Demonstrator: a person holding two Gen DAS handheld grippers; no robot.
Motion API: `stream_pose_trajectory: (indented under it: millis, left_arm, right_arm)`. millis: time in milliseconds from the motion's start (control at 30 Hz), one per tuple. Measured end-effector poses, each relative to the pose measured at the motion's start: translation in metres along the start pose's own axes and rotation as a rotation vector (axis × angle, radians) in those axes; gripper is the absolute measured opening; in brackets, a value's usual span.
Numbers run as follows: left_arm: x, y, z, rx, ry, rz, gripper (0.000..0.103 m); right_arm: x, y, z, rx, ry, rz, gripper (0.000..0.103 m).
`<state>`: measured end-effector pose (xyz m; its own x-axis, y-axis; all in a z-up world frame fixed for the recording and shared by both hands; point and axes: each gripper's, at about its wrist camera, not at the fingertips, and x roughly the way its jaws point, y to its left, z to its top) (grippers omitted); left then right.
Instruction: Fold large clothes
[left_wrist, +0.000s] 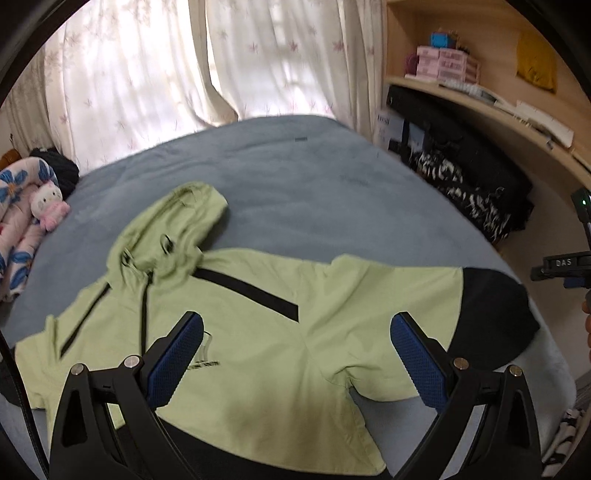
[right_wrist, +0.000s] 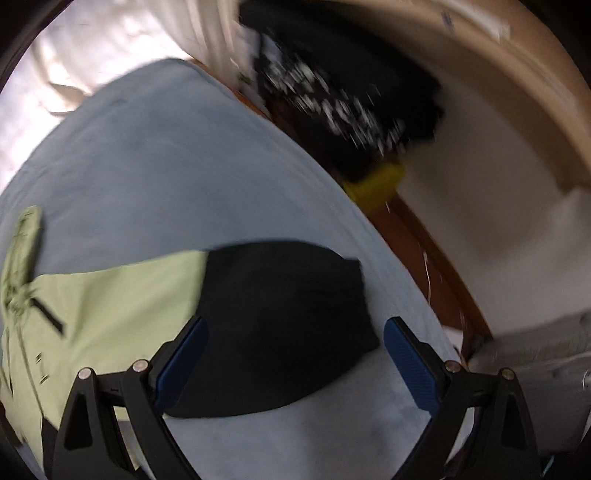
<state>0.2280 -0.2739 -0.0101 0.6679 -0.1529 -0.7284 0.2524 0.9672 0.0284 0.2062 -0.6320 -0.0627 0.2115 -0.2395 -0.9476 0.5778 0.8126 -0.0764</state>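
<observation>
Pale green fabric with black trim makes up the hooded jacket (left_wrist: 258, 332), which lies spread flat, front up, on a grey-blue bed (left_wrist: 295, 177). Its hood (left_wrist: 177, 218) points toward the white flowered curtains (left_wrist: 147, 74) at the far side. One sleeve stretches out to the right and ends in a broad black section (left_wrist: 495, 314) close to the bed's edge.

Left gripper (left_wrist: 295, 350): released, its blue-padded fingers (left_wrist: 173, 365) spread wide and holding nothing. It hangs above the jacket's chest, the diagonal black zip (left_wrist: 247, 291) just ahead of it and the armpit of the outstretched sleeve between the fingers. Whether the fingers touch the cloth cannot be told.

Right gripper (right_wrist: 291, 354): likewise released and holding nothing. In its own blurred view the black sleeve end (right_wrist: 280, 325) lies directly between and ahead of the blue pads (right_wrist: 413, 369), with the green part of the sleeve (right_wrist: 110, 295) off to the left. The bed's right edge runs just beyond the right finger.

Surroundings: a plush cat toy (left_wrist: 48, 206) rests on a flowered quilt (left_wrist: 18, 229) at the bed's left side. A wooden shelf (left_wrist: 480, 96) with pink boxes (left_wrist: 443, 62) stands to the right. Dark black-and-white patterned cloth (left_wrist: 454, 184) is piled beneath the shelf.
</observation>
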Motion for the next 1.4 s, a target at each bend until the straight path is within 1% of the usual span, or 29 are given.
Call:
stream_pose_trajectory:
  millis: [67, 100, 200, 267, 333, 367, 400, 467, 533, 567, 633, 667, 700, 733, 800, 833, 933, 1000, 1033, 1067, 1100, 1133, 1167, 1233, 1300, 1333, 1367, 1400]
  left_arm:
    - [0.015, -0.005, -0.007, -0.001, 0.019, 0.009, 0.101]
    - [0.022, -0.008, -0.009, -0.003, 0.031, 0.008, 0.101]
    - [0.043, -0.016, -0.016, -0.006, 0.070, -0.004, 0.101]
    - [0.051, -0.020, -0.019, 0.000, 0.073, 0.000, 0.101]
    - [0.059, -0.024, -0.020, 0.009, 0.071, 0.019, 0.101]
    - [0.062, -0.025, -0.020, 0.013, 0.067, 0.028, 0.101]
    - [0.064, -0.025, -0.019, 0.014, 0.067, 0.038, 0.101]
    - [0.072, -0.025, -0.018, 0.016, 0.069, 0.067, 0.101]
    - [0.078, -0.022, -0.017, 0.016, 0.080, 0.086, 0.101]
    - [0.081, -0.020, -0.017, 0.016, 0.089, 0.093, 0.101]
    - [0.087, -0.014, -0.020, 0.012, 0.107, 0.106, 0.101]
    - [0.089, -0.010, -0.021, 0.007, 0.116, 0.111, 0.101]
    - [0.090, -0.006, -0.022, 0.002, 0.125, 0.114, 0.101]
    - [0.091, -0.001, -0.024, -0.009, 0.137, 0.116, 0.101]
    - [0.091, 0.012, -0.026, -0.030, 0.154, 0.117, 0.101]
    - [0.089, 0.020, -0.027, -0.042, 0.160, 0.120, 0.101]
    - [0.076, 0.040, -0.029, -0.062, 0.148, 0.129, 0.101]
    - [0.064, 0.053, -0.032, -0.076, 0.133, 0.128, 0.101]
    - [0.059, 0.058, -0.034, -0.081, 0.127, 0.129, 0.101]
    - [0.055, 0.062, -0.035, -0.087, 0.122, 0.131, 0.101]
    - [0.050, 0.067, -0.037, -0.091, 0.118, 0.131, 0.101]
    - [0.046, 0.070, -0.038, -0.093, 0.113, 0.131, 0.101]
    - [0.043, 0.071, -0.039, -0.094, 0.109, 0.132, 0.101]
    - [0.038, 0.075, -0.041, -0.089, 0.098, 0.135, 0.101]
    - [0.036, 0.077, -0.044, -0.079, 0.092, 0.140, 0.101]
    - [0.036, 0.076, -0.044, -0.073, 0.090, 0.139, 0.101]
    - [0.037, 0.076, -0.045, -0.066, 0.089, 0.138, 0.101]
    - [0.038, 0.075, -0.045, -0.062, 0.089, 0.138, 0.101]
  right_arm:
    - [0.022, -0.011, 0.002, 0.022, 0.055, -0.028, 0.096]
    - [0.032, -0.017, 0.002, 0.035, 0.082, -0.026, 0.096]
    - [0.052, -0.034, 0.000, 0.089, 0.133, 0.007, 0.095]
    - [0.063, -0.041, 0.000, 0.126, 0.158, 0.019, 0.094]
    - [0.074, -0.048, -0.003, 0.169, 0.180, 0.061, 0.090]
    - [0.082, -0.051, -0.004, 0.192, 0.195, 0.085, 0.085]
    - [0.088, -0.054, -0.006, 0.217, 0.215, 0.113, 0.078]
    - [0.101, -0.058, -0.010, 0.252, 0.246, 0.157, 0.073]
    - [0.107, -0.057, -0.014, 0.265, 0.239, 0.160, 0.071]
    - [0.108, -0.056, -0.016, 0.261, 0.231, 0.154, 0.067]
    - [0.109, -0.054, -0.017, 0.231, 0.219, 0.127, 0.041]
    - [0.108, -0.052, -0.017, 0.215, 0.219, 0.127, 0.002]
    - [0.108, -0.050, -0.017, 0.221, 0.241, 0.165, 0.000]
    - [0.106, -0.047, -0.017, 0.221, 0.246, 0.178, 0.000]
    - [0.093, -0.035, -0.015, 0.155, 0.216, 0.143, 0.000]
    - [0.086, -0.027, -0.014, 0.128, 0.205, 0.144, 0.000]
    - [0.051, -0.005, -0.008, 0.059, 0.137, 0.179, 0.000]
    - [0.027, 0.005, -0.004, 0.034, 0.086, 0.191, 0.000]
    - [0.019, 0.006, -0.004, 0.026, 0.077, 0.197, 0.000]
    - [0.015, 0.008, -0.003, 0.023, 0.080, 0.205, 0.000]
    - [0.016, 0.006, -0.004, 0.035, 0.104, 0.205, 0.000]
    - [0.020, 0.000, -0.004, 0.054, 0.126, 0.201, 0.000]
    - [0.027, -0.009, -0.006, 0.104, 0.156, 0.194, 0.001]
    - [0.049, -0.031, -0.006, 0.202, 0.186, 0.221, 0.009]
    - [0.064, -0.055, -0.013, 0.306, 0.214, 0.264, 0.040]
    - [0.069, -0.063, -0.018, 0.344, 0.221, 0.274, 0.046]
    - [0.074, -0.071, -0.020, 0.371, 0.226, 0.271, 0.049]
    - [0.081, -0.080, -0.023, 0.404, 0.233, 0.261, 0.049]
